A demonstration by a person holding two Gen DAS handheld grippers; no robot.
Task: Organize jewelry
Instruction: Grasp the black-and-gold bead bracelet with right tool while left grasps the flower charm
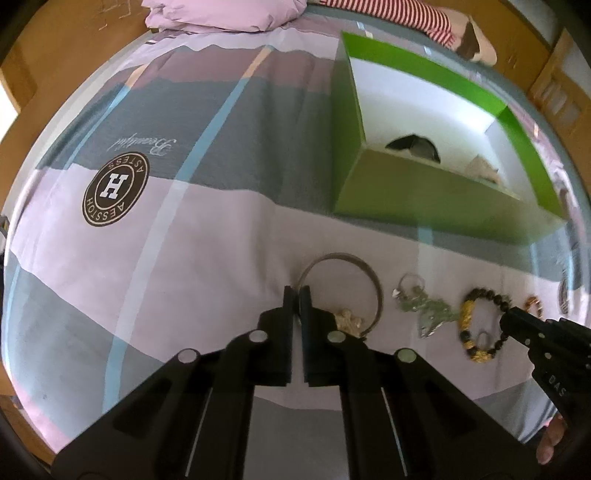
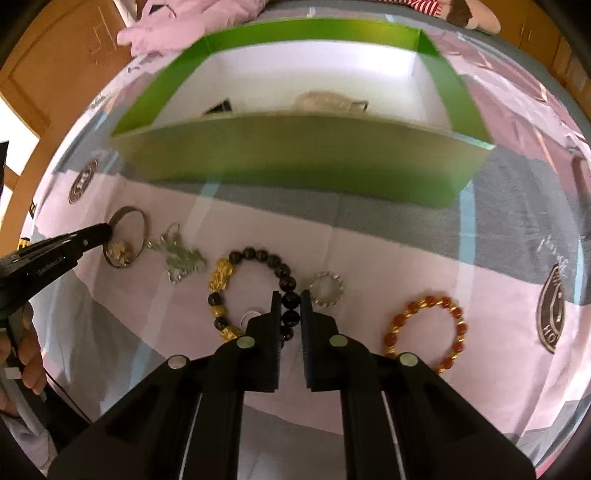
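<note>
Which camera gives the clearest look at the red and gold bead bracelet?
The right wrist view: the whole red and gold bead bracelet lies in the open on the bedsheet. In the left wrist view only a small piece shows behind the right tool.

Jewelry row on bedspread [image 2: 369, 236], box [image 2: 295, 155] behind, bangle [image 2: 142, 225] leftmost

Green box [image 2: 295, 162] with a white inside, sitting on a bedsheet [image 1: 184, 229] blocked in lilac, grey and mauve with pale blue stripes and a brown-and-white round logo [image 1: 115, 189]. Along the near row: a silver bangle [image 1: 341, 288], a pale green and silver charm [image 2: 183, 260], a black-and-gold bead bracelet [image 2: 255, 291], a silver ring [image 2: 327, 288], and a red-and-gold bead bracelet [image 2: 428, 332]. Both claws are black, and far back there's a red-and-white striped cloth [image 1: 399, 14].
</note>
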